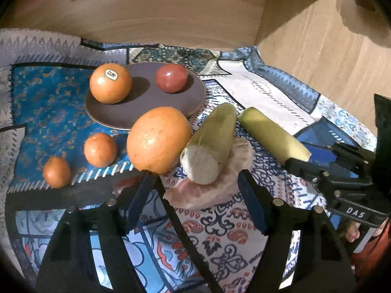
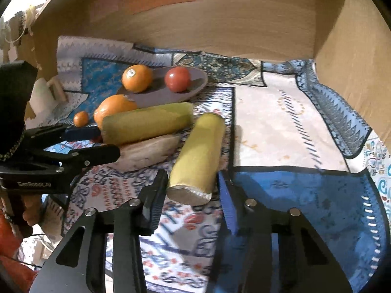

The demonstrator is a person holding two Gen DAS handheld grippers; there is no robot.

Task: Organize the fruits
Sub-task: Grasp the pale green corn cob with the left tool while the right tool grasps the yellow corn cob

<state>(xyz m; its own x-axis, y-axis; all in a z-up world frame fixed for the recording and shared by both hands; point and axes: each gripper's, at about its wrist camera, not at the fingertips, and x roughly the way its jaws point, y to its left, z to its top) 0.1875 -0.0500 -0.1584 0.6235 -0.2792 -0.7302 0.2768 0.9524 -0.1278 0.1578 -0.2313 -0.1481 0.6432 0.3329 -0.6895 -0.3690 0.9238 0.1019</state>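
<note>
- Left gripper [image 1: 195, 183]: jaws open, empty, aimed near the big orange [image 1: 158, 139].
- Right gripper [image 2: 193, 190]: jaws open around the corn [image 2: 198, 153], not yet clamped.
- Next move: closure on the corn is likely required.

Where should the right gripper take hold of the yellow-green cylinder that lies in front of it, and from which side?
Grip the cylinder across its middle, coming from its cut near end. It lies lengthwise toward the right gripper, whose open jaws already flank its straight sides. The corn leaves that approach free.

My view: patterned blue cloth [image 2: 293, 122] over the table, light wooden wall [image 2: 244, 24] beyond, far side.
</note>
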